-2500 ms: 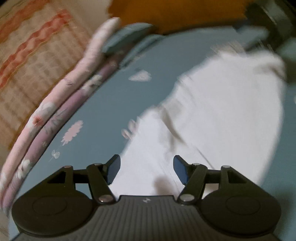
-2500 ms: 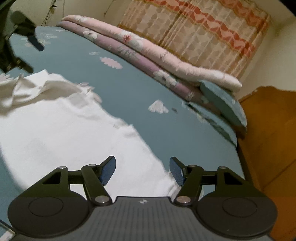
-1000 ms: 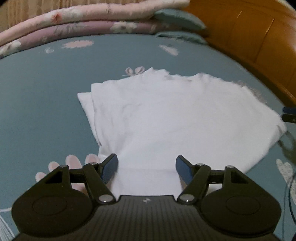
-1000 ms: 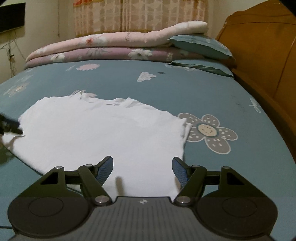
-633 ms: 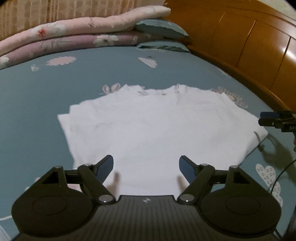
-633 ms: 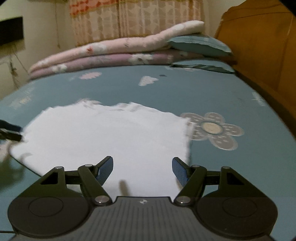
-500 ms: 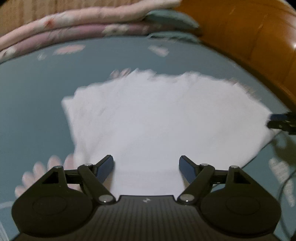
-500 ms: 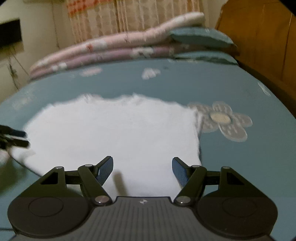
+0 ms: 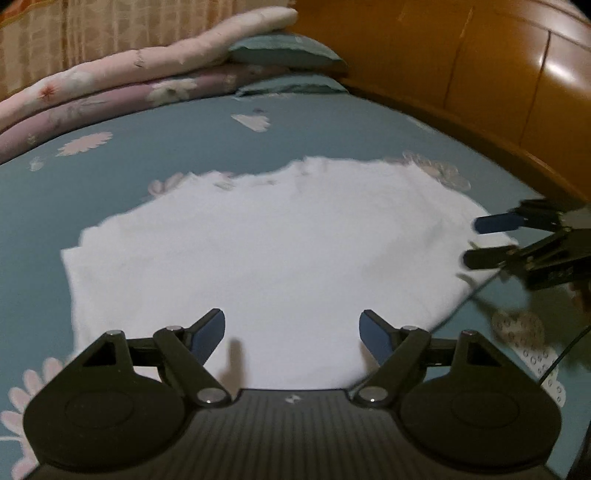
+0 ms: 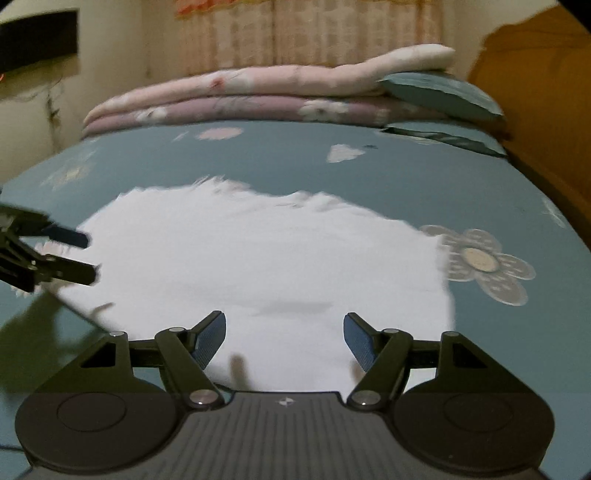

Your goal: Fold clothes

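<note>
Left wrist view first: anything changed?

Yes. Rumpled and mid-swing moments back; now cloth [image 9: 258, 251] flat on sheet [image 9: 147, 147], a neat white rectangle. Left claw [image 9: 291, 328] empty, spread wide, a touch wider than a second ago, poised over the near edge. Right claw [image 9: 476, 242] at the cloth's right end, spread too, gripping nothing.

Meaning for the fold?

Probably one fold laid and let go. Likely lining up for the next, one claw per end.

Surface and room?

Right wrist view, left to right: dark panel [image 10: 37, 37] on pale wall [image 10: 129, 55], curtain [image 10: 332, 33], pink and mauve quilts [image 10: 258, 92] stacked along the far side, teal pillows [image 10: 436, 92], wooden headboard [image 10: 535, 74]. Below, teal flowered sheet, soft and smooth.
</note>
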Demonstrator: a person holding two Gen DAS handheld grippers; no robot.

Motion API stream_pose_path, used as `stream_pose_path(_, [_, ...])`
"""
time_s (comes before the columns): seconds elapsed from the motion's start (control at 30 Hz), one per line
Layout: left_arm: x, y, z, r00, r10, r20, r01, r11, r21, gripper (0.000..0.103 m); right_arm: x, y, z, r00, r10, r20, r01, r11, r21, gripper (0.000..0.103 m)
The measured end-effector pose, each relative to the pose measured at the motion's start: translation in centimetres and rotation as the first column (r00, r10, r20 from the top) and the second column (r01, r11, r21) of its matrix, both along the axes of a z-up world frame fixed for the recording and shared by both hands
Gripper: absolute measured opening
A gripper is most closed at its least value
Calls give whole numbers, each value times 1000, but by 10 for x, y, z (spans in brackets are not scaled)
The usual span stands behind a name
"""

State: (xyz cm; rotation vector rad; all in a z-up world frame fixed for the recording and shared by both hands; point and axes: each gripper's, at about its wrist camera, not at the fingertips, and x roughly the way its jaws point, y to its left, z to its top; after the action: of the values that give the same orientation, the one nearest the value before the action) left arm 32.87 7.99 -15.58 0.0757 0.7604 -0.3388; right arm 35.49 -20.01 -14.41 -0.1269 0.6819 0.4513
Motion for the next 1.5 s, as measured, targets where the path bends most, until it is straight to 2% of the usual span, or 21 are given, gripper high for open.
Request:
stream_pose_path(0.13, [-16, 7, -18, 998, 36, -54, -36, 999, -1, 80, -8, -1, -17, 998, -25, -60, 24, 1000, -7, 75])
stream_pose_path(0.3, [-32, 38, -4, 994, 92, -55, -95, 994, -52, 81, -28, -24, -14, 994, -72, -83, 75, 997, 32, 77])
stream_pose_path(0.43, [-23, 60, 0, 978, 206, -41, -209, 975, -75, 83, -32, -29, -9, 992, -98, -81, 103, 993, 65, 81])
stream_pose_path(0.57, [-28, 75, -11, 959, 270, -89, -279, 954, -108, 82, -29, -24, -7, 990, -105, -92, 112, 991, 77, 81])
stream_pose_path(0.7, [-30, 82, -1, 959, 261, -109, -275, 951, -142, 83, -32, -24, -10, 989, -107, -98, 112, 992, 52, 82])
stream_pose_path(0.9, [15, 88, 22, 962, 271, -30, -271, 940, -207, 85, -30, -26, -7, 985, -133, -109, 141, 988, 69, 82])
stream_pose_path(1.07, [58, 93, 2, 961, 273, -43, -275, 929, -248, 85, -26, -20, -4, 984, -144, -101, 147, 989, 19, 82])
stream_pose_path(1.17, [65, 107, -14, 930, 355, -95, -368, 901, -229, 84, -21, -20, -3, 982, -154, -110, 156, 988, 14, 82])
stream_pose_path(1.23, [59, 117, -13, 921, 380, -93, -390, 880, -272, 83, -15, -20, 0, 981, -160, -111, 161, 987, 5, 82])
stream_pose_path(1.33, [47, 118, 3, 923, 384, -40, -378, 879, -289, 95, -1, -11, 11, 985, -136, -104, 136, 991, -3, 82])
stream_pose_path(1.4, [47, 112, 13, 941, 336, -37, -334, 909, -248, 95, 14, 4, 22, 991, -100, -88, 99, 995, -21, 82])
stream_pose_path(1.5, [39, 108, 25, 958, 286, 1, -278, 930, -240, 95, 42, 33, 36, 996, -41, -77, 40, 999, -20, 82])
